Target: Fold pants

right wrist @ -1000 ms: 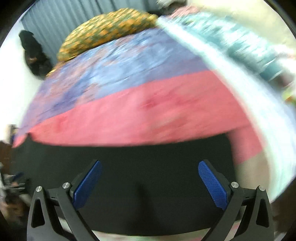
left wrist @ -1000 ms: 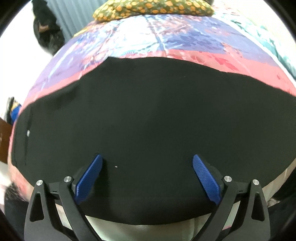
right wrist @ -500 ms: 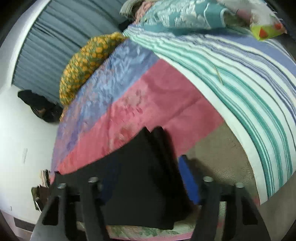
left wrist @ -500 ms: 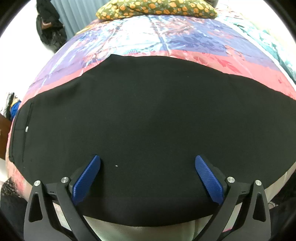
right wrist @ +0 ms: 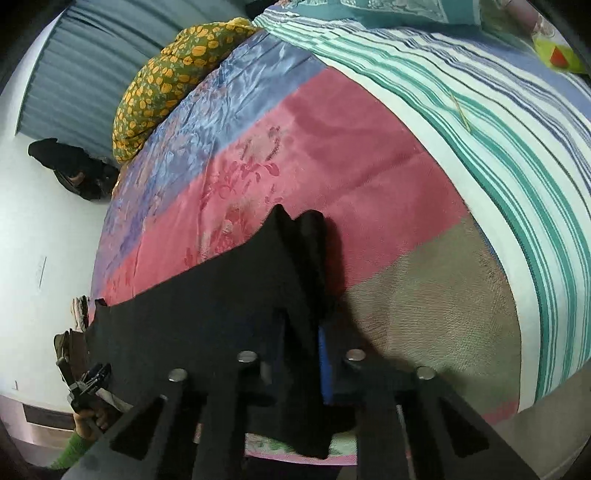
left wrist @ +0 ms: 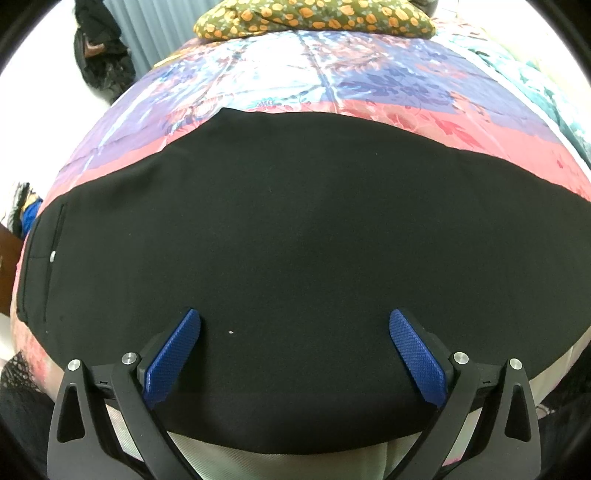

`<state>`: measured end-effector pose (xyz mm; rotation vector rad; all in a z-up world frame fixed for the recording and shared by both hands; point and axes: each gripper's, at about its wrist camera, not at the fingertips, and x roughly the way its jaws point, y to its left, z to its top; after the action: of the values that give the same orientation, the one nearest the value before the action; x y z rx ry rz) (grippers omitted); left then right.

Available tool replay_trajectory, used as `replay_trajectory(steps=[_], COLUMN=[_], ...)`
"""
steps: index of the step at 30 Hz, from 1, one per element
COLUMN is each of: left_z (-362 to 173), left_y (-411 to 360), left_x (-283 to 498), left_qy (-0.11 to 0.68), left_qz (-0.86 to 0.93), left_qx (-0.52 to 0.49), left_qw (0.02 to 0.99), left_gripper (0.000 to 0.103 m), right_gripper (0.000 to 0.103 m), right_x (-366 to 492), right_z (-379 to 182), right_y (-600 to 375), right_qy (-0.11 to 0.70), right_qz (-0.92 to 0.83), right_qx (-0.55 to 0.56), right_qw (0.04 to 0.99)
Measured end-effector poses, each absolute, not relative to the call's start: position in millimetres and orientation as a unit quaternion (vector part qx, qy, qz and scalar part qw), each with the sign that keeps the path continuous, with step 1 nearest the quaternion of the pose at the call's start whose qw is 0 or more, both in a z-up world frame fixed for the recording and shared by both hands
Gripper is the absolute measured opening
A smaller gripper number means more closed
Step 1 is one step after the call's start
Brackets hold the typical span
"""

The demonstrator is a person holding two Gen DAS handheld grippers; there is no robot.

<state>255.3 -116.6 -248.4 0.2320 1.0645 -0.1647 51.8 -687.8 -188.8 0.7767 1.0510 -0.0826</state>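
The black pants (left wrist: 288,240) lie flat across the pink and purple bedspread (left wrist: 332,77), waistband and pocket at the left. My left gripper (left wrist: 293,332) is open just above the pants near their front edge, holding nothing. In the right wrist view my right gripper (right wrist: 295,343) is shut on the leg end of the black pants (right wrist: 207,310) and lifts the cloth off the bedspread (right wrist: 295,147); the hem sticks up between the fingers.
A yellow-spotted green pillow (left wrist: 314,18) lies at the far end of the bed, also in the right wrist view (right wrist: 173,74). A striped teal and white sheet (right wrist: 498,129) covers the right side. A dark bag (left wrist: 99,59) sits on the floor at left.
My right gripper has closed on the leg end of the pants and raised it, tilting as it did. My left gripper stays open and has barely moved.
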Motion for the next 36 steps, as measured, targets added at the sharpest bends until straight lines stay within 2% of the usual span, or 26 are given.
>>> replay_trajectory(steps=[9, 14, 18, 27, 36], left_z=[-231.6, -219.8, -224.7, -219.7, -221.6], left_y=[-112.5, -96.9, -74.1, -9.2, 12.4], left_x=[248.9, 234.4, 233.6, 231.5, 234.7], left_qy=[0.510, 0.495, 0.503, 0.495, 0.498], left_qz=[-0.091, -0.105, -0.098, -0.086, -0.075], left_qx=[0.107, 0.095, 0.069, 0.002, -0.036], left_qw=[0.849, 0.857, 0.856, 0.864, 0.863], left_gripper=[0.101, 0.101, 0.101, 0.101, 0.101], right_gripper=[0.011, 0.011, 0.011, 0.011, 0.011], right_x=[19.9, 29.6, 57.5, 137.2, 191.1], right_z=[-160.1, -144.2, -150.5, -192.5, -201.0], right_y=[-663.8, -596.2, -526.7, -369.8, -271.2], right_qy=[0.353, 0.284, 0.265, 0.308, 0.382], right_qz=[0.037, 0.133, 0.185, 0.225, 0.236], right_qx=[0.520, 0.596, 0.632, 0.657, 0.594], right_qw=[0.777, 0.739, 0.704, 0.650, 0.668])
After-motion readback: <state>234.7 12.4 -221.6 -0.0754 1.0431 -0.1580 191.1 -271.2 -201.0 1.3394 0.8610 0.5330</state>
